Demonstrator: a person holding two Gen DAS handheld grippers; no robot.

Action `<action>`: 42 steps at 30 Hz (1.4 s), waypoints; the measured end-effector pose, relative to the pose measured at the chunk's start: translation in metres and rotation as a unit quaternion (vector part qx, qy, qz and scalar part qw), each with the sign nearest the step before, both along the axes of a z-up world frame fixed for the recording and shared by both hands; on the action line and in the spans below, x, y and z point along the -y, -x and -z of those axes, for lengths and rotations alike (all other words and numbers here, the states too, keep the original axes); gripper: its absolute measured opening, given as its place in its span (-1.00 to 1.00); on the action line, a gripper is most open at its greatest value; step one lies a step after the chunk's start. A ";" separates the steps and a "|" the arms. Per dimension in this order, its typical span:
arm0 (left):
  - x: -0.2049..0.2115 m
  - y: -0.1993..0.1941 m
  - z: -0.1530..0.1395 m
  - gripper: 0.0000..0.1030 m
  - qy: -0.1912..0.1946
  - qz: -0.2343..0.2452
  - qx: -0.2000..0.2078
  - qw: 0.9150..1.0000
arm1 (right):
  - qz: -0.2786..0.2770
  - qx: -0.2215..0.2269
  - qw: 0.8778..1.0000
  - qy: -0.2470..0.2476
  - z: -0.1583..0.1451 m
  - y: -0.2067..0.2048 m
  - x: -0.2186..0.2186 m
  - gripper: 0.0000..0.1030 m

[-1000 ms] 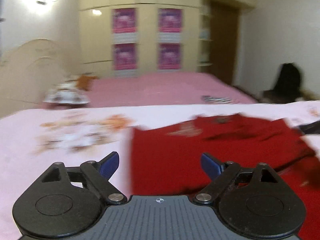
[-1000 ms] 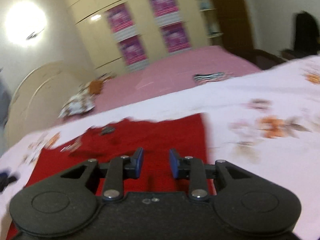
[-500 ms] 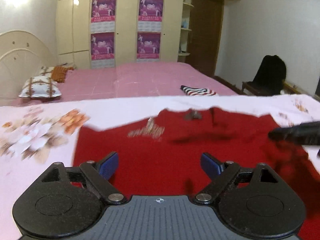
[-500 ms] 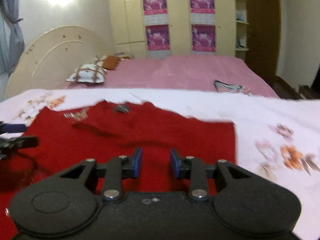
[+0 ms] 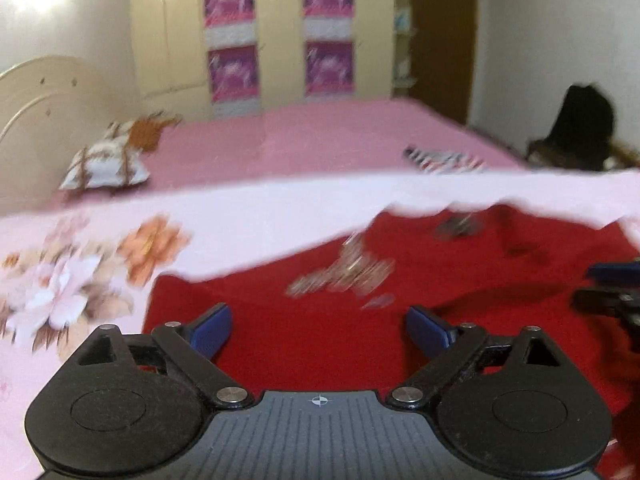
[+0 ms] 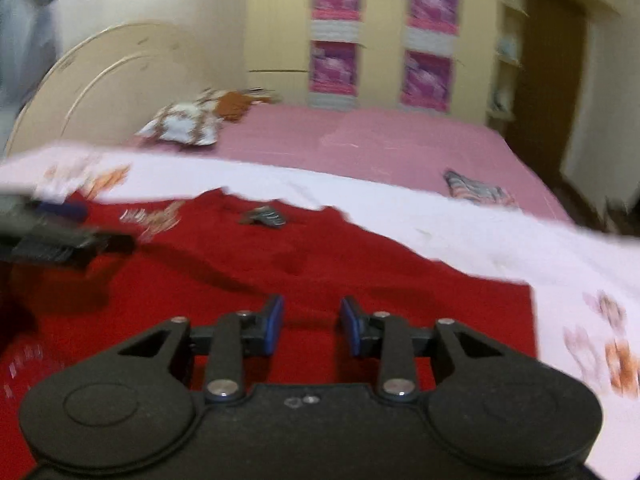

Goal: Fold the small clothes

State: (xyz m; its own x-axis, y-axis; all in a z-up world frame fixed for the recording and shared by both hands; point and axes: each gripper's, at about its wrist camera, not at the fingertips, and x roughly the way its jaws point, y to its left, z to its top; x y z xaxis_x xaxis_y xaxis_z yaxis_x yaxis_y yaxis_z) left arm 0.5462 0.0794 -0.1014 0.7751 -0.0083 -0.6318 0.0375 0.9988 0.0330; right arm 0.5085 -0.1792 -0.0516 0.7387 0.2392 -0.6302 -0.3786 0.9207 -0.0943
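1. Approaching stage: red garment (image 5: 320, 340) lies flat on the floral sheet (image 5: 248, 224), unfolded.
2. Left gripper (image 5: 319, 330) fingers wide and opening, empty; right gripper (image 6: 311, 326) fingers narrow, empty.
3. Next move, judged: grasp the hem at 6 o'clock.

A bed covered by a pale sheet (image 5: 304, 220) with flower prints carries a red garment (image 5: 400, 340) spread flat on it. In the left wrist view the flowers (image 5: 92, 272) sit at 9 o'clock of the garment; in the right wrist view more flowers (image 6: 608, 344) lie at 3 o'clock. The garment bears a pale print (image 5: 348, 276) and a dark label (image 6: 264, 216) near its far edge. Beyond, at 12 o'clock, a pink bed (image 6: 380, 140) holds a patterned pillow (image 5: 106, 160), a brown pillow (image 6: 234, 104) touching it, and a striped cloth (image 6: 476, 192) at 2 o'clock.
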 end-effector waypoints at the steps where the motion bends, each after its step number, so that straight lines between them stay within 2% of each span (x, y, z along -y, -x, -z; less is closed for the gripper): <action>1: -0.009 0.002 -0.001 0.84 0.032 -0.001 0.003 0.999 | -0.003 0.005 1.000 0.025 0.005 0.001 -0.003 -0.35; 2: -0.016 0.002 -0.007 0.83 0.045 -0.001 0.000 0.999 | 0.001 0.010 1.000 0.018 0.005 0.001 0.003 -0.28; 4: -0.023 0.007 -0.021 0.83 0.056 0.005 0.023 0.998 | 0.018 -0.005 1.000 -0.002 -0.003 -0.001 0.017 -0.27; 6: -0.032 0.003 -0.028 0.84 0.077 -0.004 0.032 0.997 | 0.028 0.017 0.999 -0.031 -0.016 0.002 0.029 -0.26; 7: -0.037 -0.001 -0.025 0.84 0.079 -0.015 0.024 0.996 | 0.033 0.024 0.998 -0.045 -0.020 0.007 0.036 -0.27; 9: -0.043 -0.015 -0.005 0.84 0.070 -0.027 -0.029 0.997 | 0.065 0.020 0.997 -0.032 -0.015 0.006 0.048 -0.30; 10: -0.040 -0.014 -0.003 0.84 0.044 -0.015 -0.014 0.999 | 0.081 -0.006 0.997 -0.008 -0.006 -0.003 0.049 -0.30; 11: -0.036 -0.012 -0.007 0.84 0.036 -0.014 -0.019 0.999 | 0.078 -0.010 0.997 -0.019 0.000 -0.004 0.056 -0.29; 13: -0.032 0.005 -0.022 0.84 0.067 0.002 0.009 0.998 | 0.076 -0.012 0.997 -0.028 -0.010 0.001 0.062 -0.28; 15: -0.022 0.025 -0.032 0.84 0.071 0.013 0.032 0.997 | 0.069 0.026 0.997 -0.031 -0.025 0.019 0.070 -0.22; 18: 0.011 0.045 -0.029 0.84 0.079 0.044 0.033 0.995 | 0.038 0.035 0.997 -0.053 -0.030 0.040 0.069 -0.22; 22: 0.065 0.055 -0.018 0.84 0.032 0.073 0.028 0.996 | -0.016 0.019 0.999 -0.030 -0.017 0.056 0.034 -0.24; 24: 0.079 0.060 -0.011 0.84 -0.024 0.084 0.009 0.996 | -0.030 0.025 0.999 0.012 -0.011 0.063 0.023 -0.22; 25: 0.076 0.064 -0.009 0.84 -0.028 0.086 0.006 0.996 | -0.027 0.031 0.998 0.044 -0.009 0.067 0.023 -0.22; 27: 0.051 0.071 -0.012 0.84 -0.016 0.062 0.001 0.998 | 0.009 0.035 0.997 0.064 -0.008 0.065 0.043 -0.21; 29: 0.023 0.078 -0.011 0.91 -0.013 0.026 -0.004 1.000 | 0.052 0.023 0.997 0.059 -0.009 0.058 0.069 -0.14; 31: 0.005 0.079 -0.010 0.95 0.020 0.013 -0.013 1.000 | 0.060 0.004 0.998 0.033 -0.010 0.051 0.085 -0.07; 35: 0.012 0.082 -0.018 0.97 0.008 0.015 -0.015 1.000 | 0.057 0.010 0.997 0.046 -0.009 0.049 0.077 -0.03; 36: 0.009 0.087 -0.023 0.97 0.012 0.012 -0.005 1.000 | 0.062 0.007 0.997 0.037 -0.016 0.051 0.078 -0.03; 39: -0.003 0.120 -0.036 0.97 0.022 0.008 0.017 1.000 | 0.073 0.010 0.997 -0.039 -0.039 0.075 0.096 -0.01; 42: -0.014 0.161 -0.036 0.97 -0.002 0.016 0.008 1.000 | 0.086 -0.023 0.992 -0.086 -0.045 0.103 0.118 -0.05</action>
State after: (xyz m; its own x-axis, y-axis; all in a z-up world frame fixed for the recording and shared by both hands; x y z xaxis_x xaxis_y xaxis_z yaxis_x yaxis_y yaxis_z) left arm 0.3851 0.0929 -0.0658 0.7849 -0.0309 -0.6189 0.0693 0.9969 0.0382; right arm 0.4055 -0.2968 -0.0067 0.7489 0.2191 -0.6254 -0.2143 0.9731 0.0843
